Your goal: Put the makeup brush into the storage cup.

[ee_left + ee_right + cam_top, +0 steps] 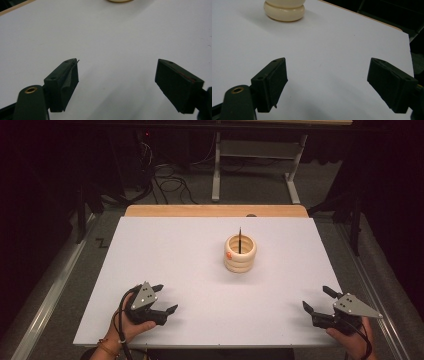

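The ring stack (240, 254) sits on the white board (165, 265), a little right of centre and toward the far side, well apart from both grippers. It is a short column of cream rings piled flat one on another, its long axis upright, with a thin dark rod (240, 240) rising straight up through the middle and pointing at the ceiling; a small orange spot marks its left side. In the right gripper view the stack's lowest rings (284, 10) show at the top left. The left gripper (163, 298) rests near the board's front left corner, released, jaws wide apart and empty. The right gripper (316, 298) rests near the front right corner, likewise spread and empty.
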